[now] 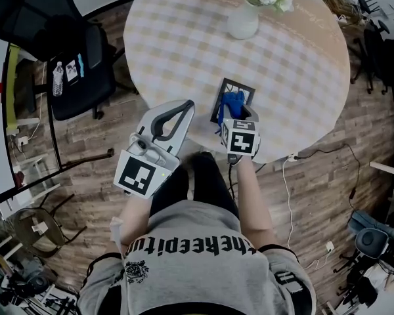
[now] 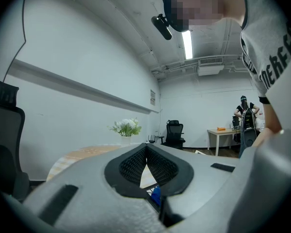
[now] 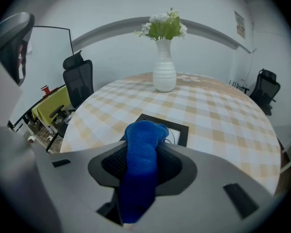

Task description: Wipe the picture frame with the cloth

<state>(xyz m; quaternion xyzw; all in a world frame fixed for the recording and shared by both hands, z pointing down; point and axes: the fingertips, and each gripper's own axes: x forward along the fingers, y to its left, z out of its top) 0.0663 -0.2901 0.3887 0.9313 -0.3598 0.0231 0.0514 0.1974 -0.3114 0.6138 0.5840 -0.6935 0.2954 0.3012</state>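
Picture frame [image 1: 240, 85], black-bordered, lies flat on the checked round table [image 1: 184, 38], at the table's lower edge in the head view and just above the person's right arm. A white vase of flowers [image 1: 243, 20] stands well apart from it, toward the top of that view.

The right gripper [image 1: 235, 114] has its jaws clamped on a blue cloth [image 3: 144, 132], which bulges out past the tips. In the right gripper view the bulge covers the frame's near edge. In the head view the cloth sits over the frame's lower half. Whether it actually presses on the frame cannot be told.

The left gripper [image 1: 182, 107] is at the lower left of the frame, off the table's rim and tilted. Its jaws are together with nothing between them, so it does not steady the frame.

Judging progress, the cloth is picked up and brought to the frame, so the preparation is done. The upper border and right side lie bare beyond the cloth and appear left to cover. No dust or smear shows to mark how much has been cleaned.
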